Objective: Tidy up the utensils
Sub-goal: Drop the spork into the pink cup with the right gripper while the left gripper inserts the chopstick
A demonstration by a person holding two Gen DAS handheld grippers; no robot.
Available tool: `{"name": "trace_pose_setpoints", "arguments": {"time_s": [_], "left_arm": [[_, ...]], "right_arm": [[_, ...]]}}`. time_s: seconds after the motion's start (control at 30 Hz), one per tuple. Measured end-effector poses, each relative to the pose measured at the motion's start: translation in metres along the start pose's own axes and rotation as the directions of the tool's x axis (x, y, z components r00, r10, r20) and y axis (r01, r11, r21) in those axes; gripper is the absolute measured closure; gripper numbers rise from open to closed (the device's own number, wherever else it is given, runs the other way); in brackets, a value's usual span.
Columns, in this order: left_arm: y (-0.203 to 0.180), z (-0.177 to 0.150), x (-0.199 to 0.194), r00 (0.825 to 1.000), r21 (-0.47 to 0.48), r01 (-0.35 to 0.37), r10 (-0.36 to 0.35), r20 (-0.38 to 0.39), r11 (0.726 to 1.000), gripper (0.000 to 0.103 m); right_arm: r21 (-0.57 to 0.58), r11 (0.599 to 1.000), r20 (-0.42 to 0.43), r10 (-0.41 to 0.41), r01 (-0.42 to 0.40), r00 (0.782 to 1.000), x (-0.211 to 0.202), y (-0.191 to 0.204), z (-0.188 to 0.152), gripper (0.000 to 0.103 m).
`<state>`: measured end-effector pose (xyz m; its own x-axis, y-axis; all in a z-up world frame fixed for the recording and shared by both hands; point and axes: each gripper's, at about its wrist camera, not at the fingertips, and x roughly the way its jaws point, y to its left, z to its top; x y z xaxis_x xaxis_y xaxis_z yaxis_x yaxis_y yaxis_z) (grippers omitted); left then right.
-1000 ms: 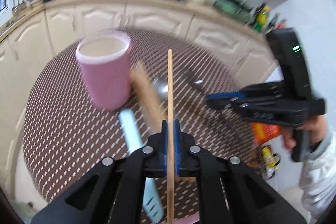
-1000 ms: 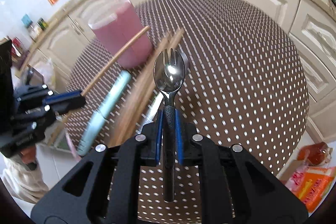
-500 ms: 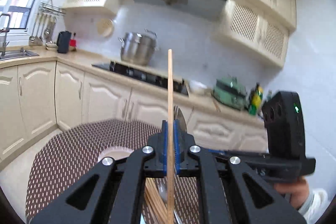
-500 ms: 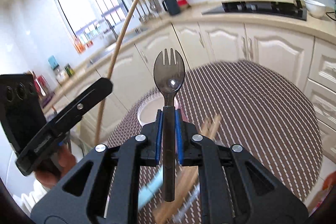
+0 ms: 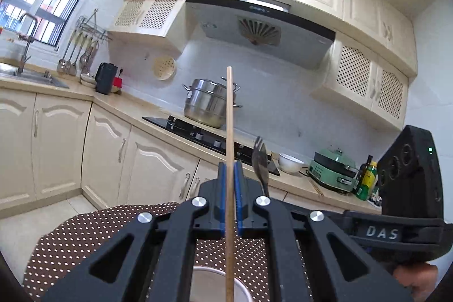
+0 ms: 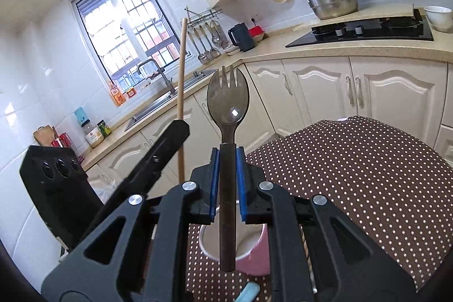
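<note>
The left claw (image 5: 230,171) is clamped on a thin, round wooden chopstick (image 5: 229,132), its blue pads pressed flat against the pale shaft, which stands upright with its tip high above the pads. The right claw (image 6: 228,157) is closed on the dark, matte handle of a metal spork (image 6: 228,106), whose glossy oval bowl ends in short tines pointing up. Both utensils are lifted clear of the round counter (image 6: 354,166), which is covered in a brown cloth dotted with white. Under the right claw stands a pink cylindrical cup (image 6: 254,256) with a white inside and an open mouth; the spork's handle end hangs over that mouth. A pale blue, rounded handle (image 6: 249,292) lies on the cloth near the cup's base. The far half of the cloth is bare up to its curved edge.
</note>
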<state>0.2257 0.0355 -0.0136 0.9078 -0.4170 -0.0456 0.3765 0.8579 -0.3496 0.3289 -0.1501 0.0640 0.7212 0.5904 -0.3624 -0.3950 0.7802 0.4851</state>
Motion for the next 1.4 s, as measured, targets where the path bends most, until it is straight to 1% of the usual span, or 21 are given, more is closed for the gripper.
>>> {"name": "trace_pose_setpoints", "arguments": {"time_s": [0.1,0.23,0.33,0.4,0.5,0.6,0.8,1.03,1.17,1.27,1.3,1.33,1.37,1.4], "left_arm": [[0.007,-0.008,0.008,1.000,-0.012,-0.011,0.012,0.011,1.000,0.097],[0.013,-0.018,0.015,1.000,0.001,-0.024,0.024,0.017,1.000,0.097],[0.019,-0.026,0.018,0.999,-0.011,-0.033,0.033,0.007,0.999,0.097],[0.023,-0.032,0.021,0.999,-0.012,-0.042,0.042,-0.013,0.999,0.097],[0.026,-0.036,0.019,0.999,-0.016,-0.042,0.041,-0.028,0.999,0.097],[0.023,-0.038,0.011,0.998,0.000,-0.045,0.045,-0.037,0.999,0.097],[0.020,-0.039,-0.007,0.997,0.011,-0.053,0.053,-0.059,0.999,0.097],[0.012,-0.043,-0.028,0.993,0.049,-0.059,0.063,-0.095,0.997,0.097],[0.009,-0.045,-0.036,0.989,0.062,-0.067,0.074,-0.127,0.996,0.097],[0.009,-0.047,-0.040,0.982,0.059,-0.069,0.079,-0.172,0.996,0.097],[0.008,-0.048,-0.042,0.981,0.060,-0.072,0.081,-0.178,0.996,0.095],[0.008,-0.048,-0.044,0.980,0.062,-0.075,0.085,-0.180,0.995,0.091],[0.007,-0.048,-0.046,0.978,0.066,-0.083,0.094,-0.186,0.994,0.078],[0.007,-0.047,-0.046,0.976,0.067,-0.092,0.103,-0.193,0.994,0.073]], "right_arm": [[0.009,1.000,0.008,0.002,-0.002,1.000,0.006,-0.002,-0.005,0.091],[0.016,1.000,0.012,-0.001,0.001,1.000,0.014,-0.006,-0.011,0.091],[0.019,1.000,0.007,-0.001,0.001,1.000,0.021,-0.008,-0.017,0.091],[0.012,1.000,0.002,-0.003,0.003,1.000,0.024,-0.008,-0.020,0.091],[0.000,1.000,0.000,-0.006,0.006,1.000,0.027,-0.006,-0.025,0.091],[-0.014,1.000,-0.002,-0.007,0.007,1.000,0.026,-0.003,-0.028,0.091],[-0.054,0.998,-0.001,-0.041,0.041,0.999,0.018,0.006,-0.038,0.091],[-0.130,0.986,0.010,-0.103,0.103,0.995,0.001,0.022,-0.053,0.091],[-0.169,0.976,0.013,-0.140,0.140,0.990,-0.009,0.029,-0.065,0.091],[-0.188,0.969,0.006,-0.159,0.157,0.987,-0.011,0.032,-0.071,0.091],[-0.186,0.969,0.004,-0.162,0.160,0.987,-0.013,0.033,-0.074,0.091],[-0.184,0.969,0.004,-0.164,0.162,0.986,-0.014,0.033,-0.074,0.091],[-0.181,0.970,0.005,-0.167,0.165,0.986,-0.017,0.034,-0.075,0.091],[-0.177,0.970,0.005,-0.170,0.168,0.985,-0.018,0.034,-0.076,0.091]]}}
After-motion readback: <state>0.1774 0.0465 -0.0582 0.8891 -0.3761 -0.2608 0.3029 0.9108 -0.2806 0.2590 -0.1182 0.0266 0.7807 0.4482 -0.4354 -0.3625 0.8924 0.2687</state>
